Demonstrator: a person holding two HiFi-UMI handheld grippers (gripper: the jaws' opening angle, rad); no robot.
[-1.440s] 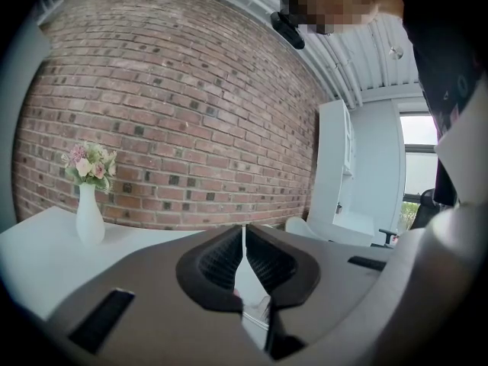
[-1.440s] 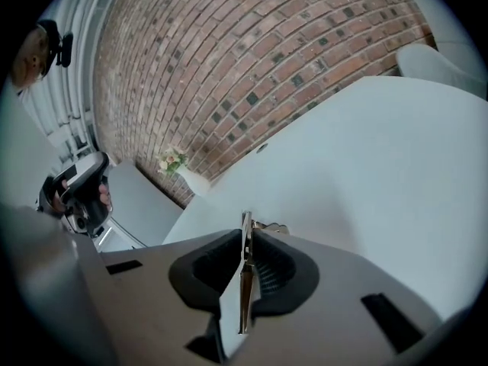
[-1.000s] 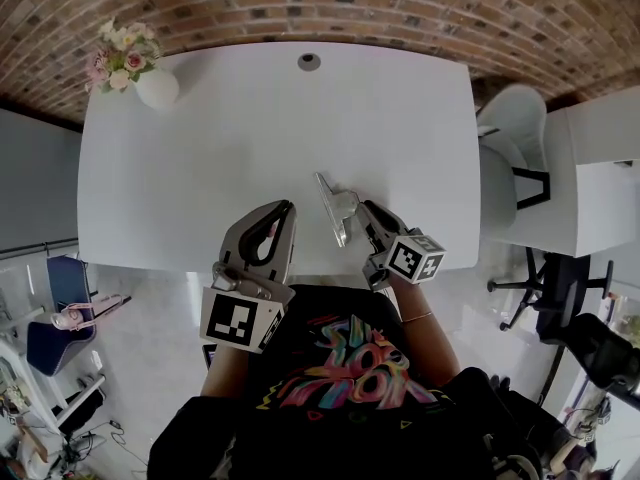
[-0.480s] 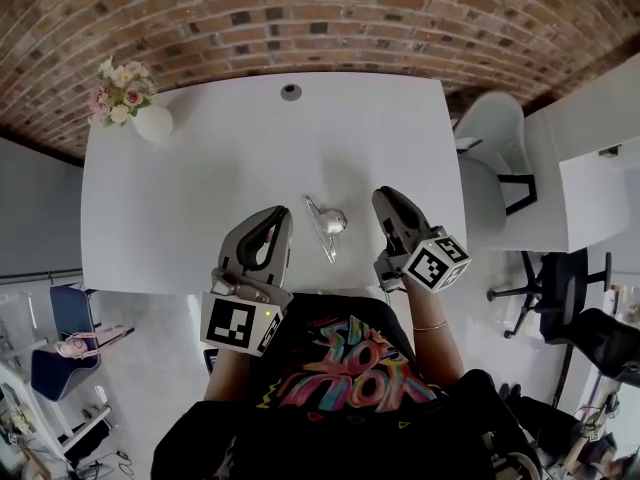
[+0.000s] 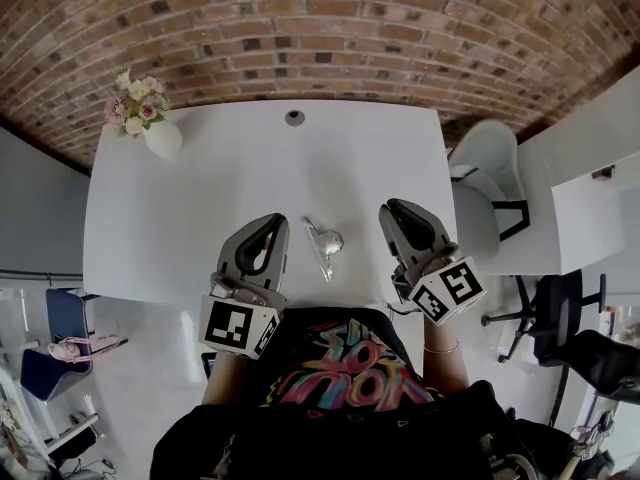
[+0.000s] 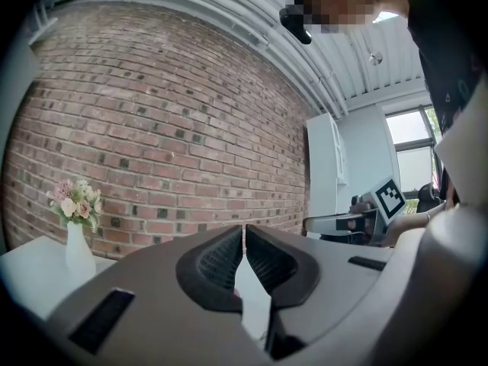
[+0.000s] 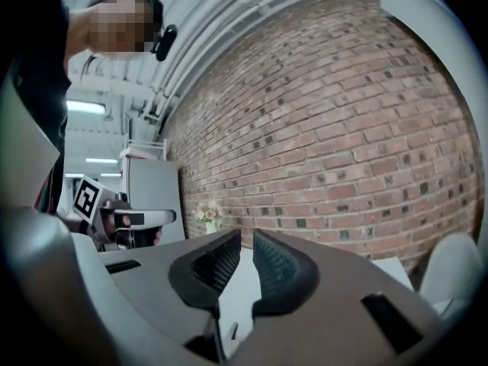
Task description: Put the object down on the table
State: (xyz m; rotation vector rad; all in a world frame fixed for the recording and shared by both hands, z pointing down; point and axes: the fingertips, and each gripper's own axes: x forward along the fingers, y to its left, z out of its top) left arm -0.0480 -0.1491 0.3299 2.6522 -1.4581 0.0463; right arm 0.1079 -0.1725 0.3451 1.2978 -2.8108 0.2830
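2 grippers hang over the near edge of the table (image 5: 180, 218), 1 on each side of the object (image 5: 322, 246); the object, a shiny metal piece with a thin straight strip and a rounded lump on its right, lies flat on the table by the middle of that near edge, and neither gripper touches it; the left gripper (image 5: 272, 220) is over the table's near edge, left of the middle, with its tips pointing toward the table's far side; in the left gripper view its jaws meet at the tips with nothing between them; the right gripper (image 5: 393, 208) is over the table's near edge, right of the middle, with its tips also toward the far side; in the right gripper view its jaws stand a narrow slit apart, and only bare table shows through the gap; a vase (image 5: 163, 138) with flowers (image 5: 135, 103) stands at the table's far left corner; a round grommet (image 5: 294, 118) sits in the table at the middle of its far edge; a chair (image 5: 483, 183) stands off the table's right side; a brick wall (image 5: 330, 28) runs behind the table's far edge
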